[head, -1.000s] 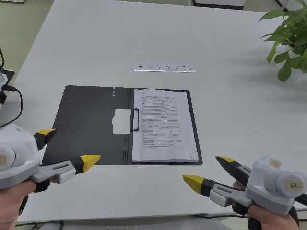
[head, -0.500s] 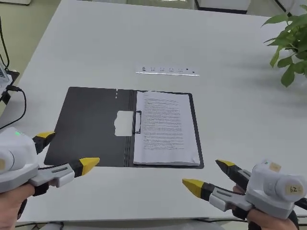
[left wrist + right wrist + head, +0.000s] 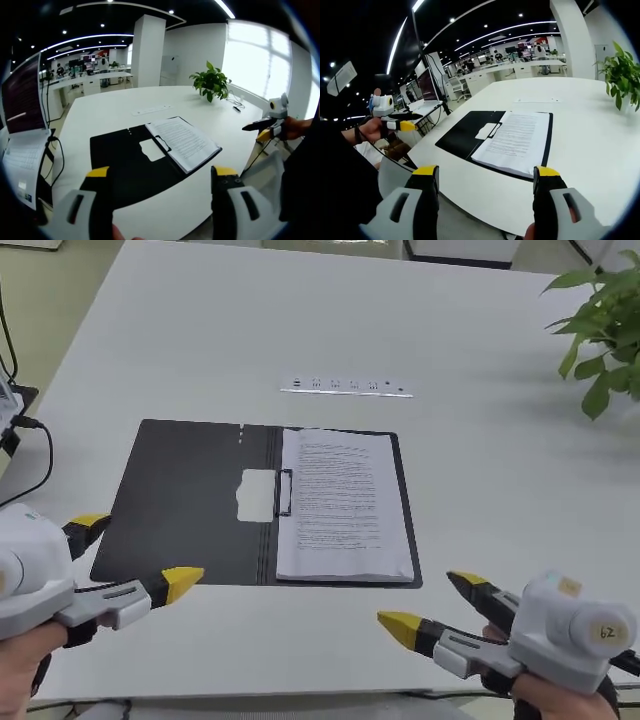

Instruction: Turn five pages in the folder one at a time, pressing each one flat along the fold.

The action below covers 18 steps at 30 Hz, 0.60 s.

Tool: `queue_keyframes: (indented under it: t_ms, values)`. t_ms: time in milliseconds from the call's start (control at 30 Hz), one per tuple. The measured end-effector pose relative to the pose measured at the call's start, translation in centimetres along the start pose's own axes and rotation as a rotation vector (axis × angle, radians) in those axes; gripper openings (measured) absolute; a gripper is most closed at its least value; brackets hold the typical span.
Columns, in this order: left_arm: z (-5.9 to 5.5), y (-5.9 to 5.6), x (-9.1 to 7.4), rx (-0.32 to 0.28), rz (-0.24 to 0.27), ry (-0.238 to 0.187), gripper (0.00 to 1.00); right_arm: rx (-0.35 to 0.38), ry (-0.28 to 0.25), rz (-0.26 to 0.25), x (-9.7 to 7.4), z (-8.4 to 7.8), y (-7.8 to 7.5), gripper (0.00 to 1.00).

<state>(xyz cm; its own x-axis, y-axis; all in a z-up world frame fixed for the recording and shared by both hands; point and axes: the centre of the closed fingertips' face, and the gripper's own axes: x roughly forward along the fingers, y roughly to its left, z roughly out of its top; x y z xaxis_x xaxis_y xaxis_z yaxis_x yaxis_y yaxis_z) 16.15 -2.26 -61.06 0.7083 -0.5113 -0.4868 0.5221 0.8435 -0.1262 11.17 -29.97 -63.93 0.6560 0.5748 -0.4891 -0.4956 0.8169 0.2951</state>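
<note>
A black folder [image 3: 190, 500] lies open on the white table, its left cover bare, a stack of printed pages [image 3: 344, 503] clipped on its right half. The folder [image 3: 131, 162] and pages [image 3: 184, 142] show in the left gripper view, and the folder [image 3: 465, 132] with pages [image 3: 517, 137] in the right gripper view. My left gripper [image 3: 135, 553] hovers open just off the folder's near-left corner. At the table's near edge my right gripper [image 3: 433, 602] hangs open below the pages. Neither holds anything.
A flush socket strip [image 3: 346, 388] sits in the table behind the folder. A potted plant [image 3: 603, 330] stands at the far right. The white table [image 3: 500, 460] has bare room around the folder. A monitor [image 3: 22, 95] and cables [image 3: 30, 455] are off the left edge.
Both grippers have drifted slightly lower and nearer the table's front edge. The folder and pages have not moved; the head camera shifted a little.
</note>
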Motion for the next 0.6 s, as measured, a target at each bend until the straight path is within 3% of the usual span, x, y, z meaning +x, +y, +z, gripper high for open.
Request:
queue_keyframes:
  t_ms: [600]
  values:
    - [0.1,-1.1,1.3,0.025,-0.044,0.016,0.81,0.007,-0.008,-0.016,-0.1,0.1,-0.4,0.76]
